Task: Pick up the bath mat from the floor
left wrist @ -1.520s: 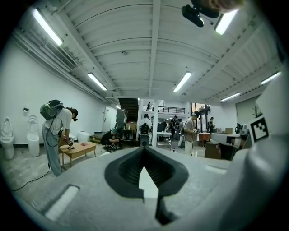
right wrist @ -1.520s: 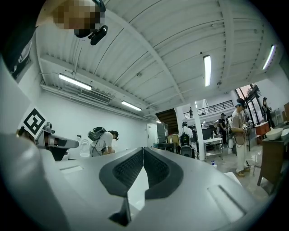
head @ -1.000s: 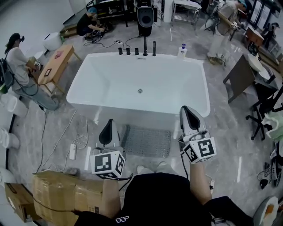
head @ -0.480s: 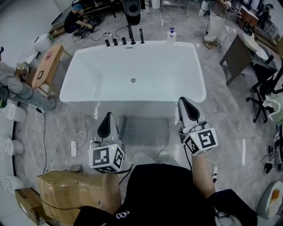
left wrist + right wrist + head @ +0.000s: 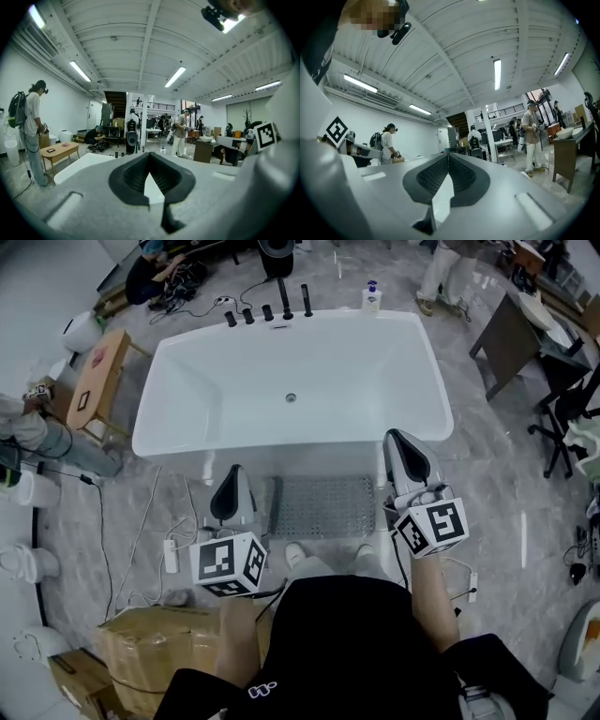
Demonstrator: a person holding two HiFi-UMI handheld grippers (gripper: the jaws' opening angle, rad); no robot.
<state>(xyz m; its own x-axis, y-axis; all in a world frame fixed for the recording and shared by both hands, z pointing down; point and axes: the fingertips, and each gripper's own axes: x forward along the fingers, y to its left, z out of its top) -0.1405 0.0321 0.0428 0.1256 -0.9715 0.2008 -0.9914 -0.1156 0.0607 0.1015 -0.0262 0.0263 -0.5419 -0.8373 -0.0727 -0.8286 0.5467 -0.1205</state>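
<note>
Head view, looking steeply down.

- Bath mat [image 5: 317,507]: grey, textured, flat on the marble floor. Its 12 o'clock edge lies against the foot of the white bathtub [image 5: 281,442], the usual spot for stepping out. Person's feet [image 5: 298,554] just at its 6 o'clock edge, so it sits directly ahead and low.
- Left gripper [image 5: 232,486]: at the mat's 9 o'clock and well above it. Jaws closed on nothing, pads meeting along a seam.
- Right gripper [image 5: 401,451]: at the mat's 3 o'clock, held a little higher and further forward. Jaws closed too, empty.
- Both gripper views look out across the room and up at the ceiling lights, not at the floor. Judgement: the grippers are carried level, flanking the mat, for lining up rather than grasping.
- Mat untouched; pickup not yet begun.
- Likely needs: tilt the jaws down, open them, bend to reach a free edge. The 6 o'clock edge or the near corners look easiest, since the tub wall blocks the far side.
- Cardboard box [image 5: 159,652] at the person's 8 o'clock, clear of the work.
</note>
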